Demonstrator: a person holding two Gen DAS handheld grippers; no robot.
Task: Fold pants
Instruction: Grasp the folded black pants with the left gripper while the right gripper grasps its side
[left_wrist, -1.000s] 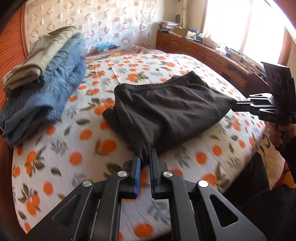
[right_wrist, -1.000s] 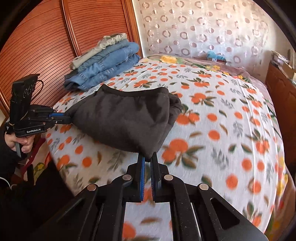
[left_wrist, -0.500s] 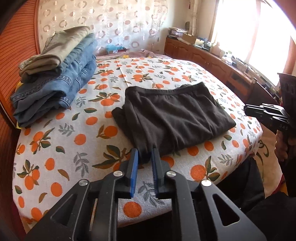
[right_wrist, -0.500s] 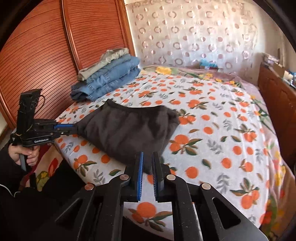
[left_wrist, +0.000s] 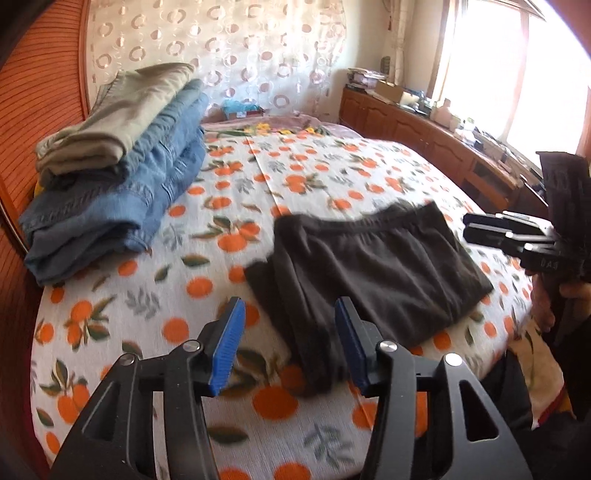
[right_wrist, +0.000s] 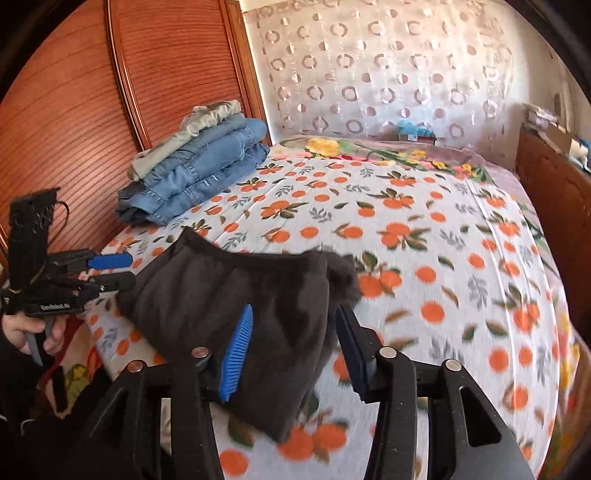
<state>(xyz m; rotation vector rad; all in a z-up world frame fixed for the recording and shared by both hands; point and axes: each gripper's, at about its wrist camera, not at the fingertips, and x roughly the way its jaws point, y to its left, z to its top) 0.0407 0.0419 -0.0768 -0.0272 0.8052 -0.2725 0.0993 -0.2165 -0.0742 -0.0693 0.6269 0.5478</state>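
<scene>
Dark grey pants (left_wrist: 373, 269) lie folded on the orange-print bedspread (left_wrist: 155, 295), near the bed's front edge; they also show in the right wrist view (right_wrist: 236, 295). My left gripper (left_wrist: 290, 349) is open and empty, its blue pads either side of the pants' near corner, a little above it. My right gripper (right_wrist: 295, 350) is open and empty, over the pants' other near corner. Each gripper also shows from the other's camera: the right one (left_wrist: 476, 229), the left one (right_wrist: 118, 271).
A stack of folded jeans and khaki pants (left_wrist: 122, 162) sits at the bed's far left by the wooden headboard (right_wrist: 74, 110). A wooden cabinet (left_wrist: 424, 136) with clutter runs along the right under a bright window. A blue box (right_wrist: 415, 131) lies by the curtain.
Both grippers let go of the pants' corners, opened wide and pulled back. The pants dropped flat onto the bed.
</scene>
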